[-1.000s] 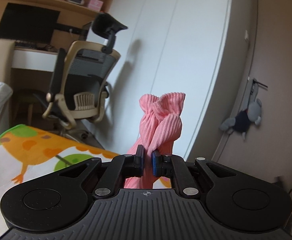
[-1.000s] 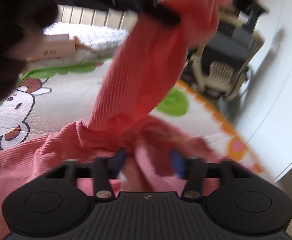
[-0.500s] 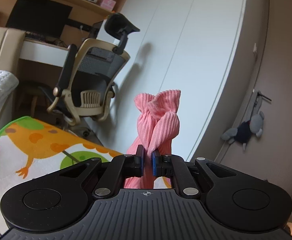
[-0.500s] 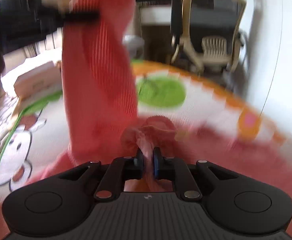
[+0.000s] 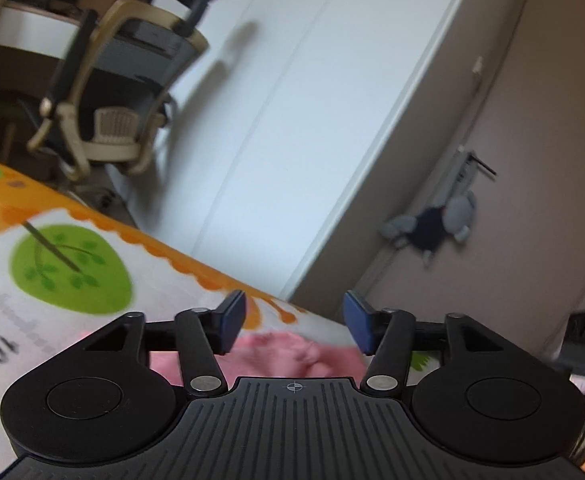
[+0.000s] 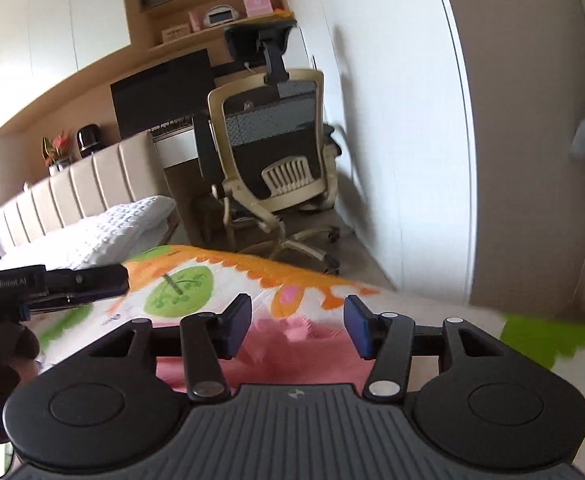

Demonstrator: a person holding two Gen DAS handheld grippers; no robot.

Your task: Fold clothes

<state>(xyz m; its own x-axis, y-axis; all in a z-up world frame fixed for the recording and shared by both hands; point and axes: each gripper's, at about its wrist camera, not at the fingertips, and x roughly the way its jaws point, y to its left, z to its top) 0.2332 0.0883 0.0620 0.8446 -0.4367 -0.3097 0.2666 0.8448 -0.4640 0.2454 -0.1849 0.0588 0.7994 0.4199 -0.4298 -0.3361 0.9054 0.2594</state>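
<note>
Both grippers have released the pink garment since the earlier frames, where each was clamped on a bunched fold of it held up in the air. The left gripper [image 5: 294, 322] now has its jaws spread wide and grips nothing. The right gripper [image 6: 297, 326] is likewise spread wide and empty.

The pink garment [image 5: 292, 354] lies below and between the left gripper's blue fingertips [image 5: 232, 320], resting on the printed mat [image 5: 68, 268]. From the right wrist view the same garment [image 6: 292, 354] lies below and between the right gripper's fingertips [image 6: 356, 330], extending back under the gripper body. Neither pair of fingertips touches the fabric; motion blur hides the garment's exact shape and fold state.

Ahead of the left fingertips, the mat's orange scalloped edge [image 5: 180, 264] runs diagonally, with a green leaf print [image 5: 68, 268] to the left of it. Beyond the mat stand an office chair [image 5: 124, 92] to the upper left, a white wardrobe [image 5: 292, 120] straight ahead, and a grey soft toy [image 5: 432, 228] hanging on a door to the right.

In the right wrist view the left gripper [image 6: 72, 282] enters from the left edge, level with the mat, held by a dark-gloved hand [image 6: 0, 344]. The office chair [image 6: 272, 148] stands ahead of the right fingertips, beyond the mat [image 6: 196, 280].
</note>
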